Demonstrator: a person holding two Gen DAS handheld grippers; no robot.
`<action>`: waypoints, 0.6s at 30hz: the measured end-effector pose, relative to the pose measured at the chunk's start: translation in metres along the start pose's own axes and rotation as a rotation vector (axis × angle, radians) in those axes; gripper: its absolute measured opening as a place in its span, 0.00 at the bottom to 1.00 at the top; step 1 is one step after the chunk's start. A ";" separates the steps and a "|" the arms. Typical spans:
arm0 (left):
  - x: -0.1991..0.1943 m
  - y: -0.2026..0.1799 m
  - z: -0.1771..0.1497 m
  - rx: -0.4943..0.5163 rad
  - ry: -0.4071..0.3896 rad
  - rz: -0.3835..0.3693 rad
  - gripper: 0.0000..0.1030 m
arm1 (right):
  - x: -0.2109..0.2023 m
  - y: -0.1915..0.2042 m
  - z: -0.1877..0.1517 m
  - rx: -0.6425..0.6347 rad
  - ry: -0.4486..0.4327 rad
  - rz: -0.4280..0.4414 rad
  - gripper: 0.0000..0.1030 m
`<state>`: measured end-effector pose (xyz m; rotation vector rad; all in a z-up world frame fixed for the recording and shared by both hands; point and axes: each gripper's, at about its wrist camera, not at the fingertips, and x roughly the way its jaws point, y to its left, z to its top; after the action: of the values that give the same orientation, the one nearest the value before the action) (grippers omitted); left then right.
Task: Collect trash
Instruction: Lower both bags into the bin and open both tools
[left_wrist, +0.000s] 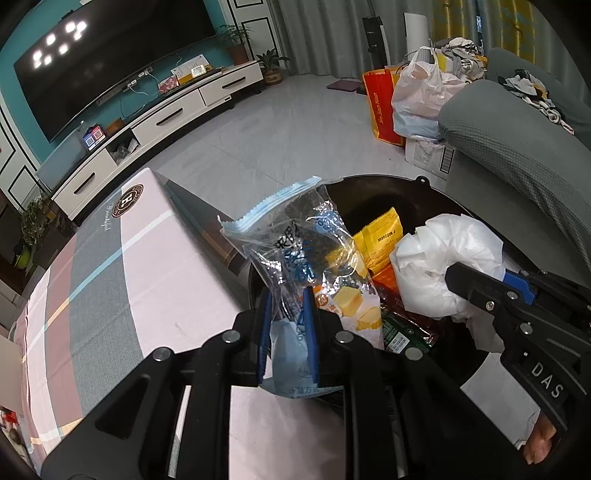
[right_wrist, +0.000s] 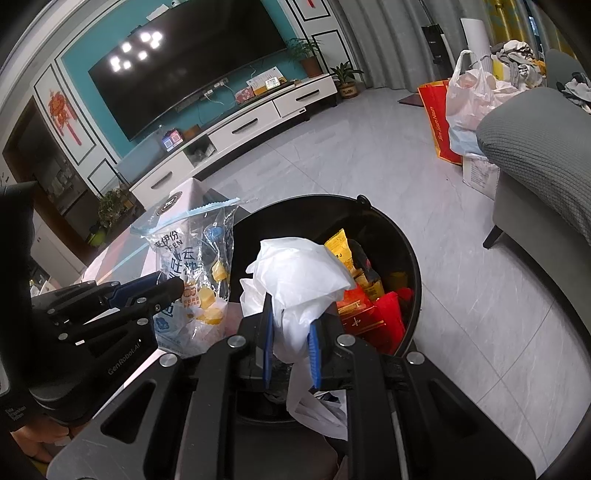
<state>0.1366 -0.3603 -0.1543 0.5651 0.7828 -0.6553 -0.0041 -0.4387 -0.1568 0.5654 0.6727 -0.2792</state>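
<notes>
The black bin (right_wrist: 410, 258) holds yellow and red wrappers (right_wrist: 369, 310). Above its rim, the left gripper (left_wrist: 288, 332) pinches a clear snack bag (left_wrist: 295, 240); the right gripper (right_wrist: 291, 332) clamps a crumpled white bag (right_wrist: 299, 273). Only the left view shows a green wrapper (left_wrist: 402, 332) in the bin.

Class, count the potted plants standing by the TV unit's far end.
2: a taller potted plant on the TV unit, and a smaller potted plant on the floor just past its end. Others may be hidden.
</notes>
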 end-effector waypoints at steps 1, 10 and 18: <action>0.001 0.000 0.000 0.001 0.002 0.000 0.18 | 0.001 -0.001 0.000 0.000 0.001 0.000 0.16; 0.004 -0.002 0.000 0.012 0.014 0.010 0.18 | 0.005 -0.003 -0.001 0.002 0.009 -0.006 0.16; 0.007 -0.005 0.000 0.022 0.022 0.014 0.19 | 0.007 -0.005 -0.001 0.006 0.018 -0.010 0.16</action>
<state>0.1366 -0.3661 -0.1609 0.5982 0.7922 -0.6468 -0.0011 -0.4427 -0.1639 0.5712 0.6926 -0.2857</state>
